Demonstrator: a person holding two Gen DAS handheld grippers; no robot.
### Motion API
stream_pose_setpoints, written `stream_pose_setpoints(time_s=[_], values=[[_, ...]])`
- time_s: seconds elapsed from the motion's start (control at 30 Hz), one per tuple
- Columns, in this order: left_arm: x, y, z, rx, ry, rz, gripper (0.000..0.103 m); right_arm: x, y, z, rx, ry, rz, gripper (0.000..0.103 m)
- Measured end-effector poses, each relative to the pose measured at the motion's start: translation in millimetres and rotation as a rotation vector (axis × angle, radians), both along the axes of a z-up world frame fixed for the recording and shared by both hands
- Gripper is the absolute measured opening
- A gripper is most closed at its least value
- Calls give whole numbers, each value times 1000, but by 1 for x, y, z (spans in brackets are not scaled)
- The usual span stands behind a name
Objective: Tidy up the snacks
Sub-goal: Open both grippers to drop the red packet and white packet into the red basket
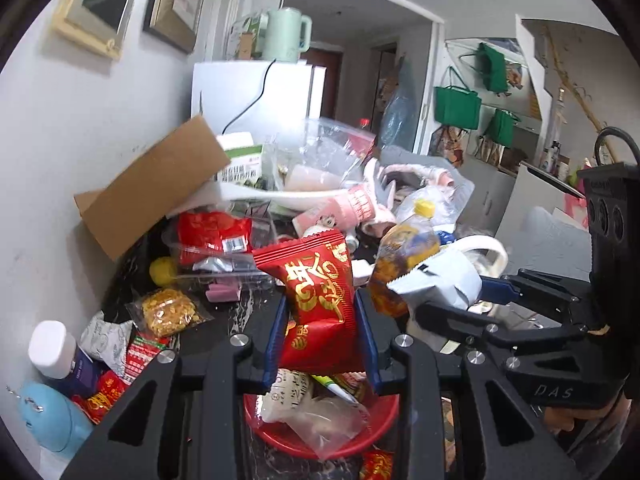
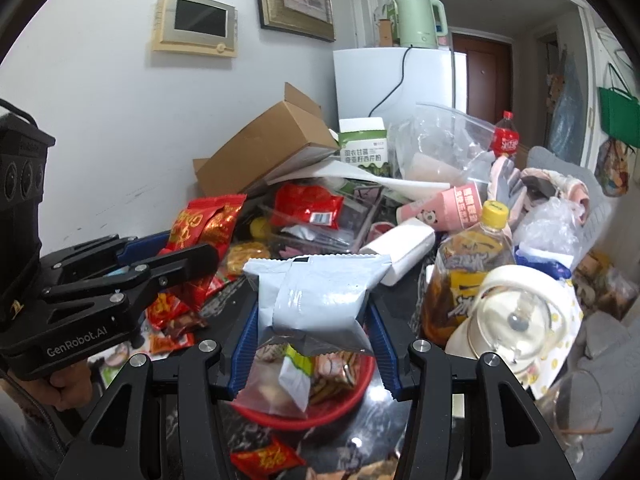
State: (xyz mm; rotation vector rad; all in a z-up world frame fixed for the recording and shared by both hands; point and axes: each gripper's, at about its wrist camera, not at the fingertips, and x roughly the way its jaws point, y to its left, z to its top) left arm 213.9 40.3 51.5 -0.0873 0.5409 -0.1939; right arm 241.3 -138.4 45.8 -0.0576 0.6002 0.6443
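Both grippers sit right over the red bowl (image 1: 276,436), each carrying a packet.

Left gripper (image 1: 320,332): jaws clamped on the red snack packet (image 1: 316,300), pads biting its lower half.
Right gripper (image 2: 314,332): jaws partly closed around the white-grey packet (image 2: 316,292), pinched low so most of it stands above the pads.

Risks, as I judge them:
- bowl is already heaped near the rim, so two more drops could slide off onto the dark table (image 1: 248,312)
- foil is slick; either packet could slip out early
- the grippers are close, so releasing both at once could make them collide
- tea bottle (image 2: 468,272) and glass teapot (image 2: 516,316) stand just right of the bowl; a wide swing could tip them

Count: two grippers, two held packets, one bowl, one tea bottle, one teapot. Loose packets on the table are too jumbled to count.
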Motion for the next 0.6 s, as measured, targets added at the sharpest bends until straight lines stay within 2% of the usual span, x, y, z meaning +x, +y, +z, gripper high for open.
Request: stream_pose_setpoints(time_s=[0.27, 0.47, 0.6], values=[[35, -1, -40, 43, 162, 14, 32, 32, 10, -32, 0, 74, -2, 51], [47, -11, -63, 87, 246, 2, 32, 47, 10, -51, -39, 136, -14, 51], [54, -11, -74, 61, 308, -4, 32, 50, 12, -58, -57, 153, -15, 51]])
